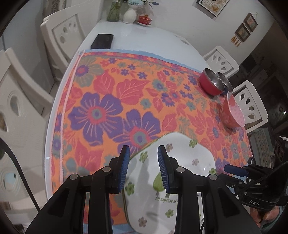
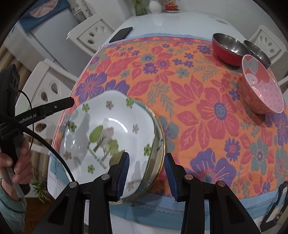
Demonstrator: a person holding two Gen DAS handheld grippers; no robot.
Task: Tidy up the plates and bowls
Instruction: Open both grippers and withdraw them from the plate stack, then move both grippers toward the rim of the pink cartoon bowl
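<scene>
A white plate with green flowers and a tree (image 1: pixel 153 180) (image 2: pixel 108 135) lies on another plate with a gold rim (image 2: pixel 160 144) at the near edge of the flowered cloth. My left gripper (image 1: pixel 144 169) is open above the plate's left part. My right gripper (image 2: pixel 146 172) is open, its jaws standing on either side of the stack's right rim. A red steel bowl (image 1: pixel 212 82) (image 2: pixel 228 48), a dark steel bowl (image 1: pixel 225 81) (image 2: pixel 257 50) and a pink patterned bowl (image 1: pixel 234 111) (image 2: pixel 261 86) stand at the far right.
A black phone (image 1: pixel 102 41) (image 2: pixel 121 34) lies on the white table beyond the cloth. A white vase (image 1: pixel 130 15), a green glass vase (image 1: pixel 113 12) and a red lidded dish (image 1: pixel 144 19) stand at the far end. White chairs (image 1: pixel 63 36) surround the table.
</scene>
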